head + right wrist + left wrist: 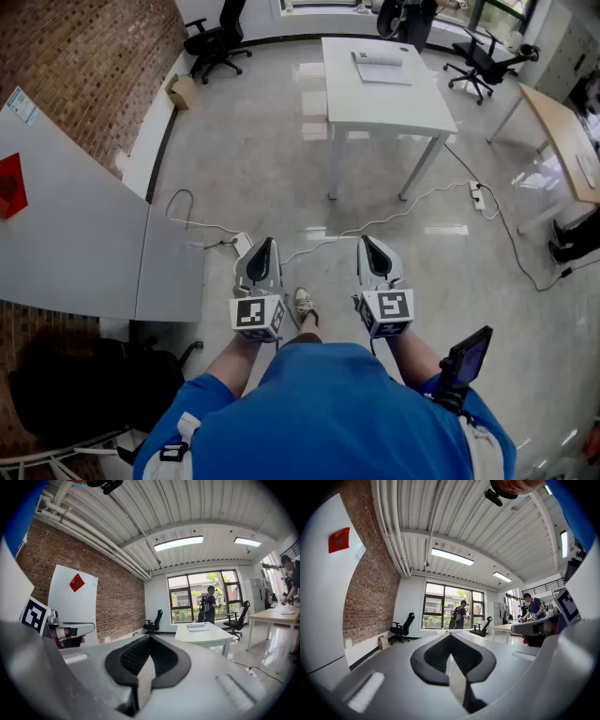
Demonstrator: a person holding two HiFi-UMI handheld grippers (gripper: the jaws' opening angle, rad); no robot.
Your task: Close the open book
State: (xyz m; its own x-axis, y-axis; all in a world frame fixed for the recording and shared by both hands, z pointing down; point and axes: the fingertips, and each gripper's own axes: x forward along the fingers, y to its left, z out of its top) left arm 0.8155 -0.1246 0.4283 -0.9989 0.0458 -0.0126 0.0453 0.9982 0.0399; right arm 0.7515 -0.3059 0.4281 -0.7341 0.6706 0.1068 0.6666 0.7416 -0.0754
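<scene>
Closest in, the left gripper [262, 246] and right gripper [370, 244] are held side by side and roughly level in front of the person's body, above one shoe [304, 305]. In its own view, the left gripper [451, 637] has its fingers pressed together at the tips with nothing between them, and the right gripper [150, 639] shows the same. Beyond them a white cable [394, 217] snakes across the floor [253, 150]. Well ahead stands a white worktop [384, 108]. The book [380, 66] lies flat near its far edge, far from both grippers, and also shows in the right gripper view [197, 626]. An office chair [214, 42] stands at the back.
</scene>
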